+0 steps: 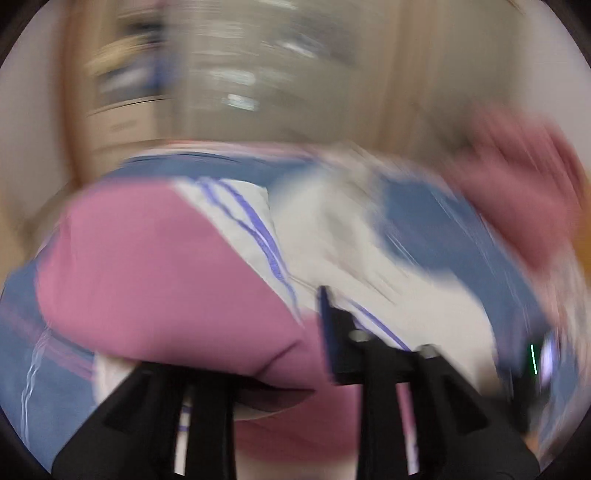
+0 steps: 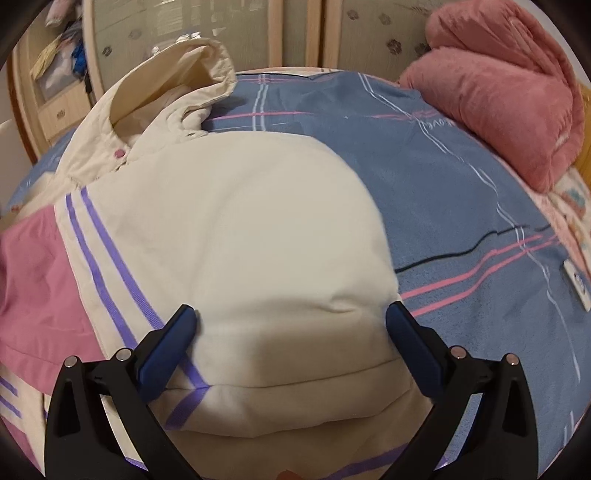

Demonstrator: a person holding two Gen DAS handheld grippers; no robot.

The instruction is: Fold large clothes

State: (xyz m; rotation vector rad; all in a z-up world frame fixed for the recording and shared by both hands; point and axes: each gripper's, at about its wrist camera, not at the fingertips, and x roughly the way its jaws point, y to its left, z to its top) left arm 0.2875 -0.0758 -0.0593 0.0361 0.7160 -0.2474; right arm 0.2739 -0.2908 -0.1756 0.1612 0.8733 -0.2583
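A large cream jacket (image 2: 236,236) with a pink panel (image 2: 33,273), purple stripes and a hood (image 2: 177,74) lies on a blue plaid bed sheet (image 2: 461,206). My right gripper (image 2: 291,317) is open, its blue-padded fingers straddling a folded cream part of the jacket just above the fabric. The left wrist view is motion-blurred. There my left gripper (image 1: 288,339) has pink jacket fabric (image 1: 166,273) draped over its left finger, with only the right blue pad (image 1: 327,325) showing. The jaws appear closed on that fabric.
A rolled pink blanket (image 2: 509,92) lies at the bed's far right. Wardrobe doors (image 2: 295,29) stand behind the bed, with shelves (image 2: 55,74) at far left. A white label (image 2: 578,284) sits on the sheet at right.
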